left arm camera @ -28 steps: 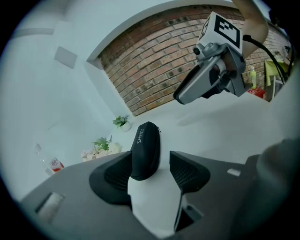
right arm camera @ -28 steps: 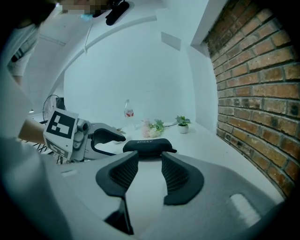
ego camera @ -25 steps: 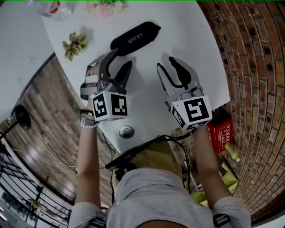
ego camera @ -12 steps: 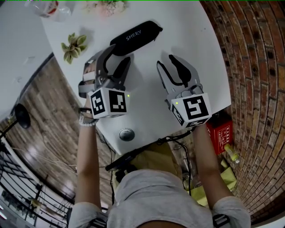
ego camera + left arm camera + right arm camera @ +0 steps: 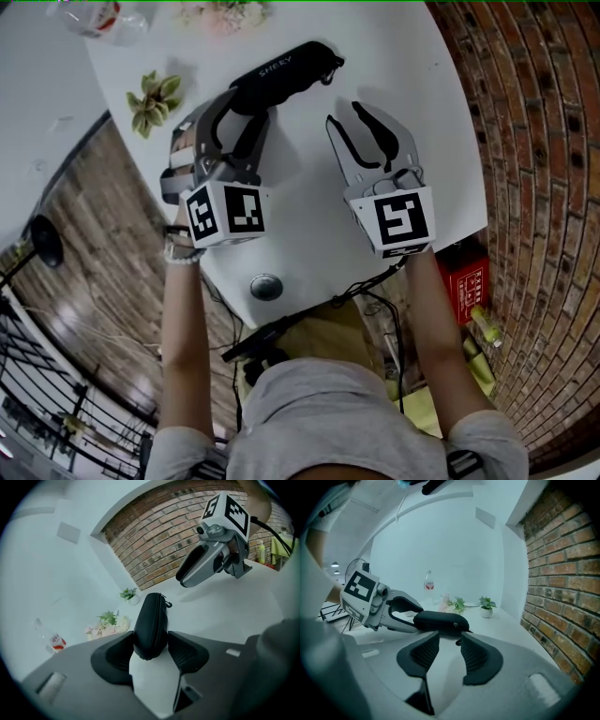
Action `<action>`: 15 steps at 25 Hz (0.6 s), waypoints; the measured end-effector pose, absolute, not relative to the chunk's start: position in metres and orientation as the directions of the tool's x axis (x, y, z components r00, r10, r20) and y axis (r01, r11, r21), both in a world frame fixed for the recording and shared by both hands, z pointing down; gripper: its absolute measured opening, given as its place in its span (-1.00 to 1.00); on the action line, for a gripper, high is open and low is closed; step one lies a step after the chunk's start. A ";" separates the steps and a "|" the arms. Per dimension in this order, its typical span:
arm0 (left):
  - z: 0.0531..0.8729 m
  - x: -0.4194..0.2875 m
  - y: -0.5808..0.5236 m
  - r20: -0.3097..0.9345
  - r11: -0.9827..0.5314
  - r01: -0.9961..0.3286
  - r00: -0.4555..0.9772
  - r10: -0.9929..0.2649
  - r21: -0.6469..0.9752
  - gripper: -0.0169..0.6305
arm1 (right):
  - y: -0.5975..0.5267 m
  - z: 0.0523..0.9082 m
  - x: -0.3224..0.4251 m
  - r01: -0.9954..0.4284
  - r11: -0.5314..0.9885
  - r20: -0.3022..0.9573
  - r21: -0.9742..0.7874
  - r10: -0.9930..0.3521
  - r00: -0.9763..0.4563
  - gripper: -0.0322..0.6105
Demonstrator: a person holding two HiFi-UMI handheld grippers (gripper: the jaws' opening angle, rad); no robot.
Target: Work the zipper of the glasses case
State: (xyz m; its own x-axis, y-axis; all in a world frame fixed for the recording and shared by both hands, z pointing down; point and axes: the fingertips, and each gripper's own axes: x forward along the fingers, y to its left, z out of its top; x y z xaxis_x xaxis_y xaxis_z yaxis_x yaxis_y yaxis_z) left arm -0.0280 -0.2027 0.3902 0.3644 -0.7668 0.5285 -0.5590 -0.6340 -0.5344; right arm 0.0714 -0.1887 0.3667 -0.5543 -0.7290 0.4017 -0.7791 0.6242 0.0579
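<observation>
The black glasses case [image 5: 281, 73] lies slantwise on the white table [image 5: 412, 66], its zipper pull [image 5: 334, 64] at the right end. My left gripper [image 5: 246, 108] reaches over the case's left end. In the left gripper view that rounded end [image 5: 150, 630] sits between the pads of the left gripper [image 5: 150, 641], whose jaws are closing around it, and no firm press shows. My right gripper [image 5: 345, 114] hovers just short of the zipper end, its jaws closing slightly with nothing between them. In the right gripper view the case [image 5: 440, 620] lies just past the right gripper [image 5: 449, 641].
A green sprig [image 5: 150, 94], a clear bottle [image 5: 103, 14] and pale flowers [image 5: 225, 11] sit at the far left of the table. A round metal knob [image 5: 266, 286] is near the front edge. A red box [image 5: 469, 277] stands below the table by the brick wall.
My left gripper moved forward so the case's left end now lies between its jaws. The case shifted a little away. My right gripper crept forward toward the zipper end.
</observation>
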 end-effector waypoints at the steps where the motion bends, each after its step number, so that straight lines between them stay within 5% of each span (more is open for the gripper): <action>1: 0.390 -0.028 -0.203 0.528 -0.632 -0.561 0.362 -0.768 -0.535 -0.23 | -0.191 0.366 0.070 -0.776 0.627 0.397 0.071 -0.731 -0.555 -0.46; 15: 0.389 -0.028 -0.204 0.531 -0.642 -0.567 0.377 -0.759 -0.516 -0.25 | -0.224 0.377 0.058 -0.748 0.625 0.384 0.224 -0.762 -0.522 -0.59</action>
State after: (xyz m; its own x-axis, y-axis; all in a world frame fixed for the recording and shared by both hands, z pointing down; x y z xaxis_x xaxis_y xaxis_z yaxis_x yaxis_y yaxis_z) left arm -0.0284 -0.2035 0.3892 0.3773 -0.7591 0.5305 -0.5669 -0.6423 -0.5158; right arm 0.0583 -0.2239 0.3774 -0.5218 -0.7617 0.3841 -0.7477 0.6251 0.2240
